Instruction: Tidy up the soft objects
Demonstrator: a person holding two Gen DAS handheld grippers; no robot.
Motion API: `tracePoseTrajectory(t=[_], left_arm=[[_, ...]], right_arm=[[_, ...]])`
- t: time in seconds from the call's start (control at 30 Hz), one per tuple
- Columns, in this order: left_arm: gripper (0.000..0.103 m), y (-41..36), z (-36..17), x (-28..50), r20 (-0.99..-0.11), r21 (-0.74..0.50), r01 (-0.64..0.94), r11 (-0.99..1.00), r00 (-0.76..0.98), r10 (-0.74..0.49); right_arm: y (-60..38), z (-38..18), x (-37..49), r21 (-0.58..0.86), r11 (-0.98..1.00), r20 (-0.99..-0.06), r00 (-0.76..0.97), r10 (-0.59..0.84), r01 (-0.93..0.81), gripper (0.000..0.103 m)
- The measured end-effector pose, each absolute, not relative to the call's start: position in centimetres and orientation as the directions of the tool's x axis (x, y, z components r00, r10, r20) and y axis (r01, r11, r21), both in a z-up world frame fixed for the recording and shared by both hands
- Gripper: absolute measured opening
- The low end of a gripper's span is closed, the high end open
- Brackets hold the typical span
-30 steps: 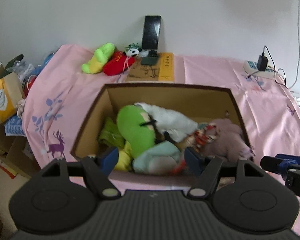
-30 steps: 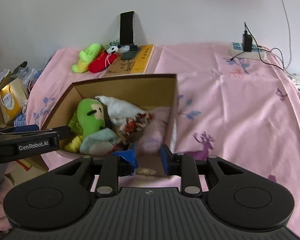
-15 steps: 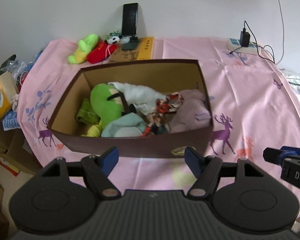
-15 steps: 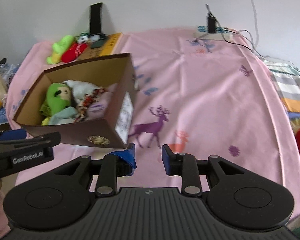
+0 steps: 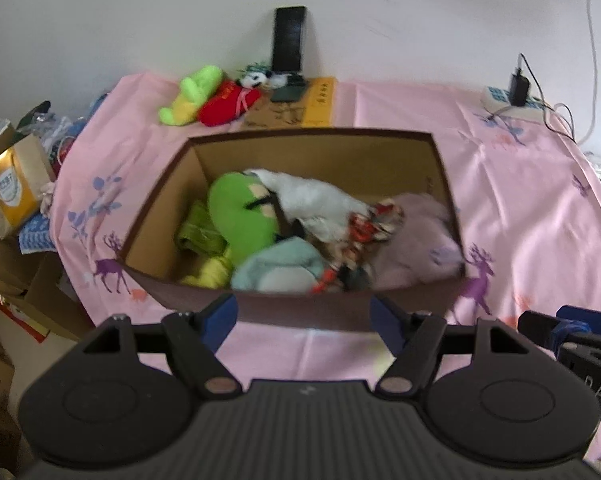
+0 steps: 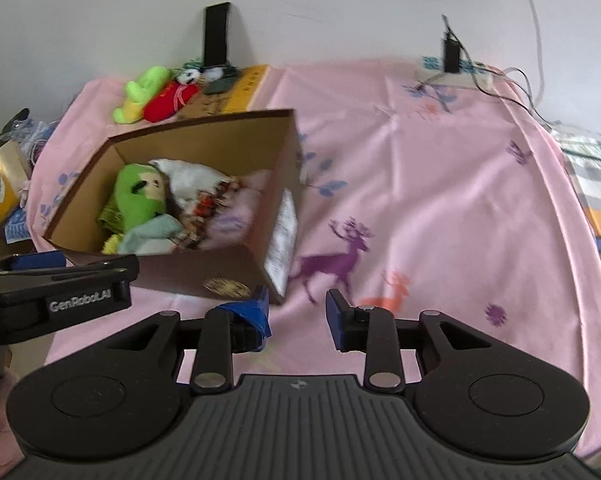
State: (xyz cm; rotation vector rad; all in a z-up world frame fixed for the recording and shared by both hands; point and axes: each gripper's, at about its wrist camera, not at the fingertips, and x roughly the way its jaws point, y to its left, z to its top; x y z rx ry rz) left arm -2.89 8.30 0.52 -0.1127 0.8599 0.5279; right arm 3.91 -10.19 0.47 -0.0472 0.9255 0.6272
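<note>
1. Cardboard box (image 5: 340,160): dark brown outside, tan inside.
2. Cloth (image 6: 440,184) on the tabletop: pink, printed with purple deer and blue leaves.
3. Plush toys: bright green (image 5: 240,216), white (image 5: 312,196), pale teal (image 5: 280,268), lilac (image 5: 416,236).
4. Tongs: black with blue pads (image 6: 260,312).

In the lower middle of the frame the right gripper (image 6: 296,316) has its jaws apart and holds nothing. A cardboard box (image 6: 236,268) of soft toys stands at centre left on the pink cloth (image 6: 440,200). The left gripper (image 6: 56,292) enters from the left edge.
</note>
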Motion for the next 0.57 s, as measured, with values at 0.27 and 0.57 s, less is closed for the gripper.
tracePoseTrajectory(t=[0.27, 0.57], left_arm=[[0.068, 14.8, 1.7, -3.4, -0.731, 0.047, -0.505, 0.862, 0.570, 0.374], [0.065, 19.8, 1.7, -2.5, -0.742, 0.050, -0.464, 0.885, 0.576, 0.343]], right_arm=[[-3.7, 2.0, 4.0, 0.212, 0.801, -0.739, 0.444, 0.506, -0.560, 0.015], [2.6, 2.3, 4.5, 0.215, 0.822, -0.754, 0.445, 0.483, -0.528, 0.016]])
